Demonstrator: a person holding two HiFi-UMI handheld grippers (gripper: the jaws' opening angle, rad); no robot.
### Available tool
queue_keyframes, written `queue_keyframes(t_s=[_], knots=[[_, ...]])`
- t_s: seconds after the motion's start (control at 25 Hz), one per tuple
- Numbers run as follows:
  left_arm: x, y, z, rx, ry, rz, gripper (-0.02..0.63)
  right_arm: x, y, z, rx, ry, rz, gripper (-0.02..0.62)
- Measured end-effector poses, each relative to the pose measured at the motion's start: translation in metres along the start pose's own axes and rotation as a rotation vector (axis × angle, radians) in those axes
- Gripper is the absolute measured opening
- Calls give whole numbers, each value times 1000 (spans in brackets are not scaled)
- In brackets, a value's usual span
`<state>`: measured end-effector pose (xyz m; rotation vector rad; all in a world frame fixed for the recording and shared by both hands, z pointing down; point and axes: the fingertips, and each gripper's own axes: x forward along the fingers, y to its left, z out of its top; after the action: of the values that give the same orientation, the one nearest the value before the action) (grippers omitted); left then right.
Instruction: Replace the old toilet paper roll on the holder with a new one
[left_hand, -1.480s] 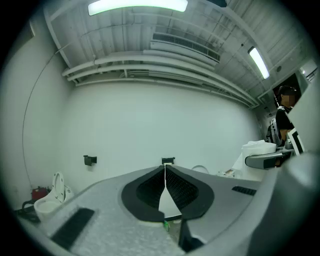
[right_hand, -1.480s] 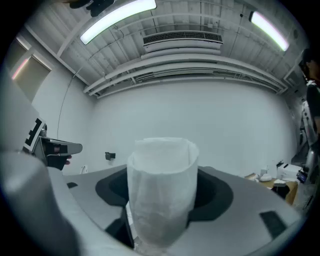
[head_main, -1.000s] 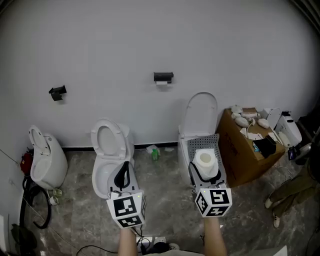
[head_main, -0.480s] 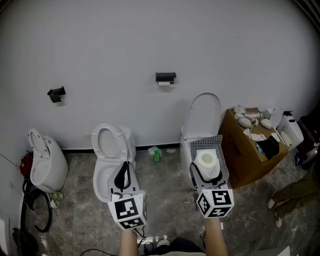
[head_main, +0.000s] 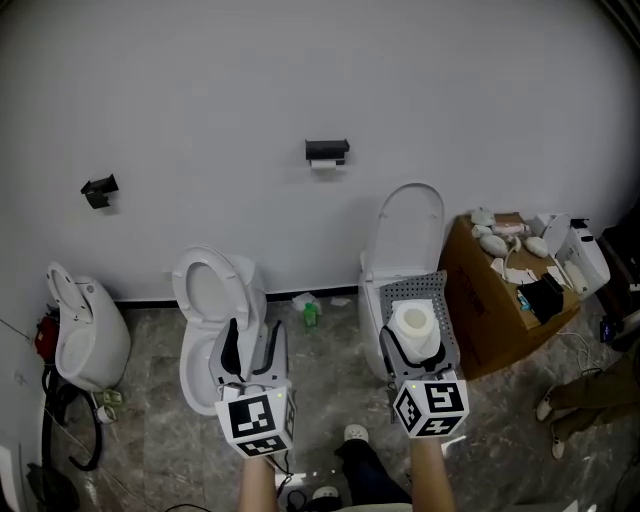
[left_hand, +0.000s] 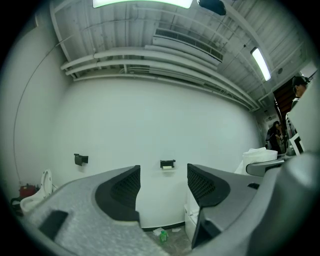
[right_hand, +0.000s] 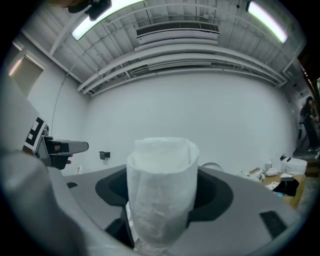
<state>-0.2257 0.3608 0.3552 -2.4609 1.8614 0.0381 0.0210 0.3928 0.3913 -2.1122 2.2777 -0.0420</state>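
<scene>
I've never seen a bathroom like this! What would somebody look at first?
Probably the fat white toilet paper roll held in the right gripper, low in the head view and right of the middle. Behind it a toilet with its lid up stands against the white wall, with more toilets to its left. Higher on that wall hangs a small black holder with a bit of white paper showing.

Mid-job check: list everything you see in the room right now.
toilet paper holder: one, black, on the wall, white paper below it
second bracket: one, black, wall at left
toilets: three, white, along the wall
bottle: one, green, floor by the wall
cardboard box: one, brown, right, white items on top
new roll: one, white, in the right gripper
left gripper: jaws just opened, empty
right gripper: shut on the new roll
</scene>
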Motion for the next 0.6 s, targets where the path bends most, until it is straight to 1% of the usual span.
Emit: queue_keyframes(t_s=[0.08,0.28,0.6], knots=[[24,-3,-1,7,-4,6,284,22,-12,-1,1,-2,3,305],[96,-17,-2,10,-15,26,285,89,-52,4,1,-8,23,305],[214,-42,14,25,-27,57,285,205,-114,32,2,-28,67,305]])
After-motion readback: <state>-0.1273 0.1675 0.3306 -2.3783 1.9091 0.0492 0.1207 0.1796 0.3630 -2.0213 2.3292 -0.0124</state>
